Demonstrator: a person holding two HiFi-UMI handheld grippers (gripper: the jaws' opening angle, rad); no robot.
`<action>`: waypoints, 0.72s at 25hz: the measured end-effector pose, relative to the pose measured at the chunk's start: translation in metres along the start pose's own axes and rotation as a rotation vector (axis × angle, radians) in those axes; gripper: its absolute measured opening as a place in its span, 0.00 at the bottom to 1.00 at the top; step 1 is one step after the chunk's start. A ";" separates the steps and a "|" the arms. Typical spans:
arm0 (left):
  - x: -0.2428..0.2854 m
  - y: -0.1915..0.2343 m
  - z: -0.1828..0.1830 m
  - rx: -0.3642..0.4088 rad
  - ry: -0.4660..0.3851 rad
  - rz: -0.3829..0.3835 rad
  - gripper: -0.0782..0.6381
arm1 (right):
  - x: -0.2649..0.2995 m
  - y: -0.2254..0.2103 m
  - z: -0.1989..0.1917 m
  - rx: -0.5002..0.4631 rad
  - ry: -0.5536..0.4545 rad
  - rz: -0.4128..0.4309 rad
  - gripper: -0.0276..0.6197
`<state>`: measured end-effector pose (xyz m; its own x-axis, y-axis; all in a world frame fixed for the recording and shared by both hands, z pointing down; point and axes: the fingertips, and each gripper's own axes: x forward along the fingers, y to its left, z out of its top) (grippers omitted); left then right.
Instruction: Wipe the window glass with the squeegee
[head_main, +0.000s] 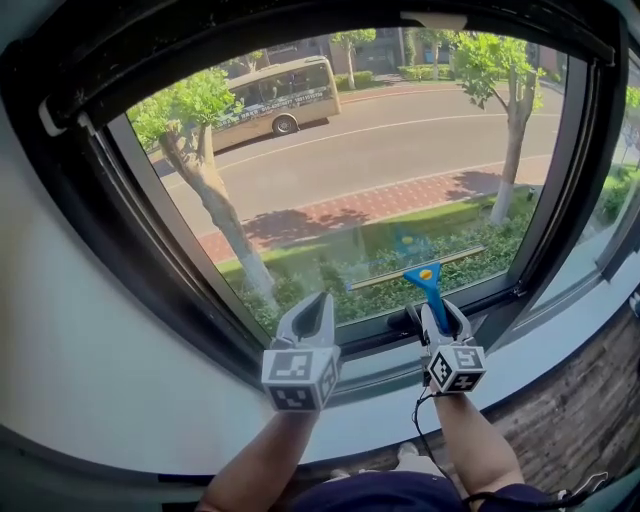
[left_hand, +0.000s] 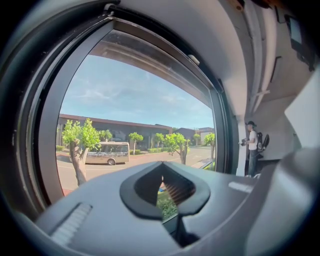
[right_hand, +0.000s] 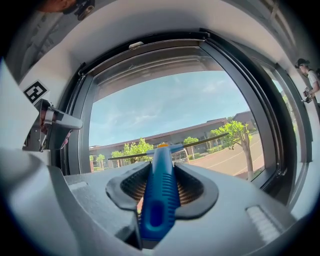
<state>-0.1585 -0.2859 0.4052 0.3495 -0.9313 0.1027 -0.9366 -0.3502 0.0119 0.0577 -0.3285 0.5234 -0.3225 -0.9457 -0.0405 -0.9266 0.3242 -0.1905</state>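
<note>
Two grippers, read left to right.
Left gripper (head_main: 318, 305): jaws together, empty, low before the window glass (head_main: 380, 150).
Squeegee (head_main: 430, 285): low at the pane; probably light, with a stiff handle and a flexible blade.
Right gripper (head_main: 440, 316): clamped mid-handle, likely the best hold.

Both forearms reach forward toward the window glass (head_main: 400, 150), side by side and apart. The left gripper (head_main: 320, 303) points at the lower edge of the glass, its jaws closed tip to tip around nothing. The right gripper (head_main: 441, 312), also low before the glass, is clamped on the handle of the squeegee (head_main: 430, 280), which it holds upright.
</note>
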 end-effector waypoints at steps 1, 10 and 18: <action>0.000 0.000 -0.001 0.001 0.001 0.001 0.11 | 0.000 0.000 -0.004 0.001 0.006 0.001 0.27; 0.000 0.001 -0.004 0.009 0.015 0.017 0.11 | -0.001 -0.003 -0.030 0.010 0.062 0.004 0.27; 0.001 0.004 -0.009 0.008 0.034 0.023 0.11 | -0.004 -0.007 -0.054 0.015 0.115 -0.010 0.27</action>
<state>-0.1623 -0.2872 0.4146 0.3269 -0.9351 0.1370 -0.9440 -0.3298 0.0013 0.0554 -0.3257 0.5776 -0.3339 -0.9397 0.0741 -0.9272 0.3133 -0.2053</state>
